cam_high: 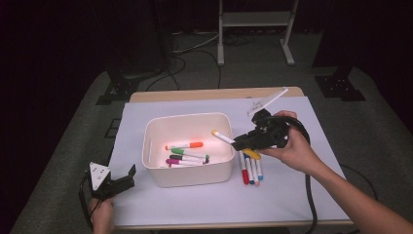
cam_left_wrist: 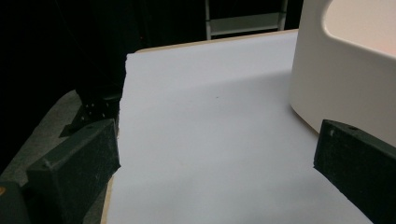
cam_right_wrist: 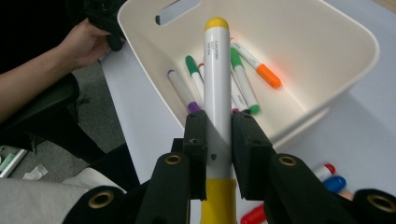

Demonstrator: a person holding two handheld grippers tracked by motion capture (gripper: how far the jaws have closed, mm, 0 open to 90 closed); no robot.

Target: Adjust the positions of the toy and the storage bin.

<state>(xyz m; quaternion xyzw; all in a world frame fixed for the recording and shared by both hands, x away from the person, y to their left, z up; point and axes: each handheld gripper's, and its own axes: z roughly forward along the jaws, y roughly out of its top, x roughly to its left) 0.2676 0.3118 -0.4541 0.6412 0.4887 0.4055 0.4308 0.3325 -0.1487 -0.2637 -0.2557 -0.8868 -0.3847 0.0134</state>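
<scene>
A white bin (cam_high: pixel 187 174) (cam_right_wrist: pixel 327 42) stands mid-table with several markers (cam_high: pixel 187 155) (cam_right_wrist: pixel 243 79) lying in it: orange, green and purple capped. My right gripper (cam_high: pixel 245 142) (cam_right_wrist: pixel 218 140) is shut on a yellow-capped white marker (cam_high: pixel 222 137) (cam_right_wrist: pixel 217 79), which points over the bin's right rim. Three markers (cam_high: pixel 251 171) lie on the table just right of the bin, below that gripper; their red and blue caps (cam_right_wrist: pixel 327 179) show in the right gripper view. My left gripper (cam_high: pixel 124 179) (cam_left_wrist: pixel 215 163) stands open near the table's front left corner, nothing between its jaws, the bin's wall (cam_left_wrist: pixel 336 88) at its right.
The table (cam_high: pixel 292 195) carries a white sheet. A white pen-like object (cam_high: pixel 267 101) lies at the back right. A metal stand (cam_high: pixel 255 29) and cables are on the floor behind. A hand (cam_right_wrist: pixel 86 39) holds the other gripper beyond the bin.
</scene>
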